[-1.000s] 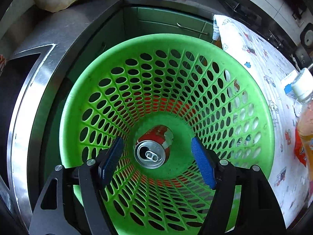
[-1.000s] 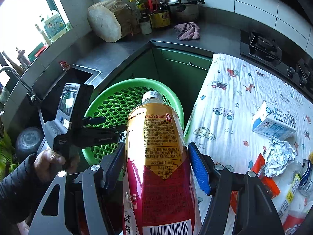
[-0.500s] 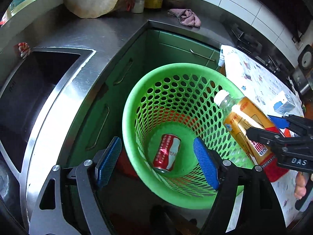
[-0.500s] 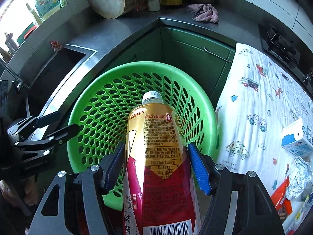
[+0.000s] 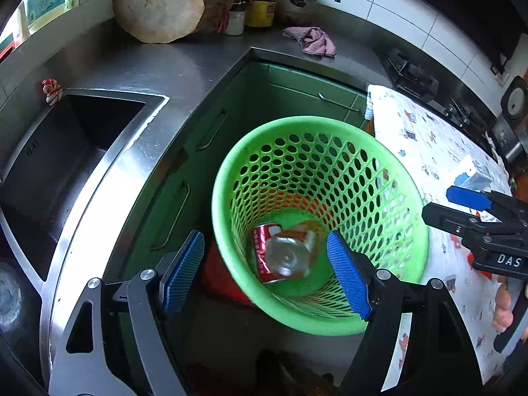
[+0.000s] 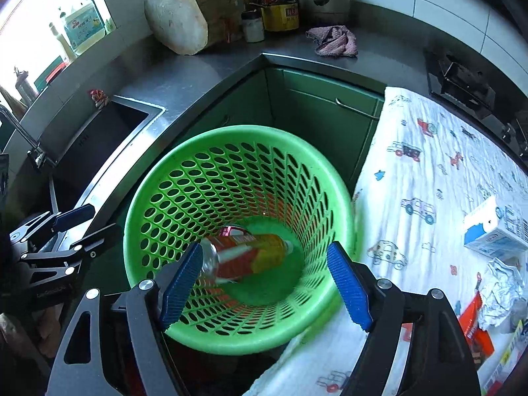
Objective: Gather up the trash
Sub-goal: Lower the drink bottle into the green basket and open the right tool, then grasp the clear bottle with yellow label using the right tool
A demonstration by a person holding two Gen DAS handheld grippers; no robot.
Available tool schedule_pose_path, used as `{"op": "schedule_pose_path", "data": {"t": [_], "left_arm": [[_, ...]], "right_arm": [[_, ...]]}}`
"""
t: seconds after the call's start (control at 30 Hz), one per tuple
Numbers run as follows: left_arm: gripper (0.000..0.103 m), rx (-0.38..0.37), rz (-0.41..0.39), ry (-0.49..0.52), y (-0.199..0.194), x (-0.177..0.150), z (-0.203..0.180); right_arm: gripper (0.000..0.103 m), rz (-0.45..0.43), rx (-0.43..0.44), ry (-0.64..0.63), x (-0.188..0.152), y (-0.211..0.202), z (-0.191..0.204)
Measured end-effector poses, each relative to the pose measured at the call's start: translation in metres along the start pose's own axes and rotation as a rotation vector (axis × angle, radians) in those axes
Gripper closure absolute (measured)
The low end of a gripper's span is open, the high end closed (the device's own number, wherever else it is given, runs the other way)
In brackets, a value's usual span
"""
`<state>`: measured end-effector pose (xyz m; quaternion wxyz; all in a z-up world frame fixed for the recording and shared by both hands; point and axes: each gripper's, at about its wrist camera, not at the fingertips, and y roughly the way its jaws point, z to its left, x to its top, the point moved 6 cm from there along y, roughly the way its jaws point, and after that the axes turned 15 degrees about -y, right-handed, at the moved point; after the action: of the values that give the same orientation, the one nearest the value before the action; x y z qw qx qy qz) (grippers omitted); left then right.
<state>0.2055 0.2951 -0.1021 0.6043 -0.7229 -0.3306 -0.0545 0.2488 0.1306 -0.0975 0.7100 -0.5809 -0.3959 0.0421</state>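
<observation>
Bottle (image 6: 247, 257): blurred, lying on its side at the bottom of the green basket (image 6: 158, 198), across the red can (image 5: 264, 250).
My right tongs (image 6: 264, 280): spread wide above the basket mouth, blue pads (image 6: 348, 288) holding nothing.
My left tongs (image 5: 265, 270): also released, pads apart and bare, hanging over the basket's near rim; the bottle's base shows as a pale blur between them.
Red can: at the basket floor, partly covered by the bottle.
Basket: stands on the floor in the corner of the green cabinets (image 6: 316, 109), between the steel sink (image 5: 66, 151) and the table.
Table: draped in a cloth (image 6: 429, 181) printed with little cars; a blue-and-white carton (image 6: 495, 227), crumpled foil (image 6: 501, 287) and an orange wrapper (image 6: 475, 326) lie near its right edge.
Counter (image 5: 158, 66): a round wooden block (image 5: 158, 3), bottles and jars, a pot, and a pink rag (image 5: 312, 41) at the back.
</observation>
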Motion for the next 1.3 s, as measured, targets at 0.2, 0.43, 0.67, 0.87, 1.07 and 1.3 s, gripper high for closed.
{"op": "schedule_pose_path", "data": {"t": [0.2, 0.43, 0.67, 0.87, 1.07, 1.3], "left_arm": [[0.027, -0.034, -0.018, 0.051, -0.009, -0.016, -0.042], [0.027, -0.110, -0.001, 0.088, -0.016, -0.043, -0.100], [0.027, -0.174, 0.022, 0.160, -0.026, -0.070, -0.154], [0.027, -0.208, 0.049, 0.222, -0.028, -0.093, -0.189], [0.027, -0.235, 0.073, 0.264, -0.034, -0.114, -0.208], [0.027, -0.276, 0.113, 0.311, -0.039, -0.130, -0.225]], "right_arm": [[0.027, -0.047, -0.090, 0.054, -0.041, -0.061, -0.047], [0.027, -0.014, -0.248, 0.149, -0.108, -0.117, -0.129], [0.027, 0.051, -0.314, 0.318, -0.175, -0.141, -0.199], [0.029, 0.083, -0.278, 0.424, -0.203, -0.133, -0.225], [0.035, 0.132, -0.251, 0.483, -0.203, -0.105, -0.242], [0.048, 0.184, -0.241, 0.548, -0.207, -0.082, -0.258]]}}
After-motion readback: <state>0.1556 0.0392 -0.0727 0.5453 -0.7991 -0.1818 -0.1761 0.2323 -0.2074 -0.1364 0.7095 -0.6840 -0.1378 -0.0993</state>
